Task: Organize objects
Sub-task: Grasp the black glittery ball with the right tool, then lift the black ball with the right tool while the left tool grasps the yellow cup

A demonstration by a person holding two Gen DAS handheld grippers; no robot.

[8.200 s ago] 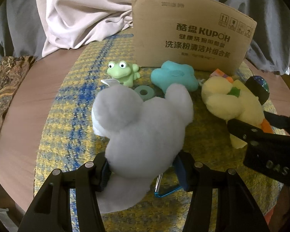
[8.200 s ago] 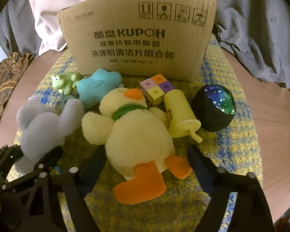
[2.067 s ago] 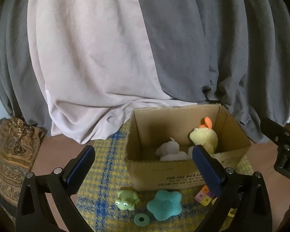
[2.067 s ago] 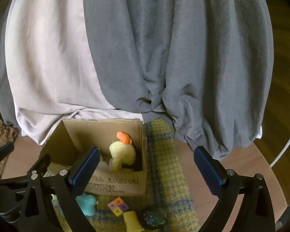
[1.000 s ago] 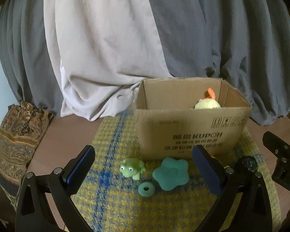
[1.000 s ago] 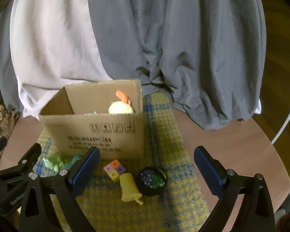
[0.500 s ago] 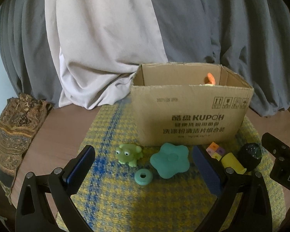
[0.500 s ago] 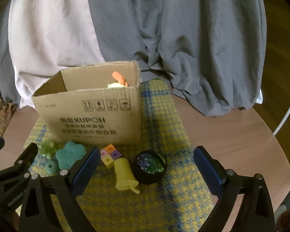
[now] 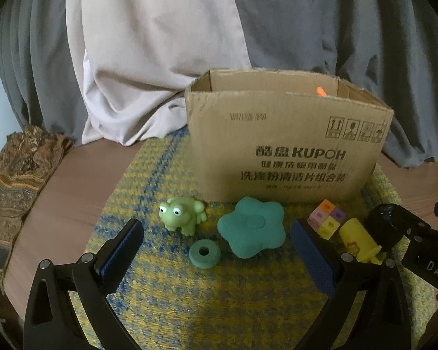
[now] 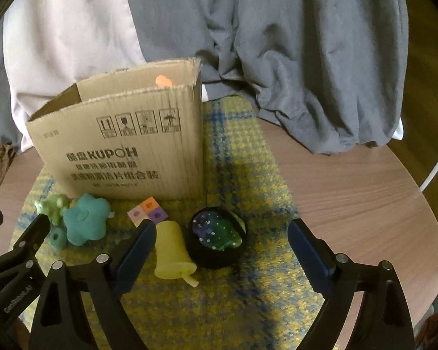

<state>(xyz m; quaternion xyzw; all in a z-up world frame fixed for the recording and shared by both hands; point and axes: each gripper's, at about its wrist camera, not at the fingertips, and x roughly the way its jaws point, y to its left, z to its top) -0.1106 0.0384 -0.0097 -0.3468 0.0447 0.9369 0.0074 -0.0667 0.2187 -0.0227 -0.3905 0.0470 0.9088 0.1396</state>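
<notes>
Both jaws are held wide and empty: left gripper [image 9: 216, 250] before the green frog [image 9: 180, 215], right gripper [image 10: 222, 246] framing the black bowl [image 10: 217, 240], its jaws having just narrowed slightly; the cardboard box [image 9: 283, 151] waits at twelve o'clock.

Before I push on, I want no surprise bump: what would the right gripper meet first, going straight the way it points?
Probably the black bowl-shaped toy, lying between the open right gripper fingers; depth is unclear.

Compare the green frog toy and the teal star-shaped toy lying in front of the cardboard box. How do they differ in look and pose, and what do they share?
The green frog toy is pale green; the teal star-shaped toy is darker blue-green. The frog has a face with white eyes; the star is plain, with only a round dimple in the middle. The frog stands on its legs; the star lies flat. Both rest on the yellow-and-blue mat, still outside the cardboard box.
</notes>
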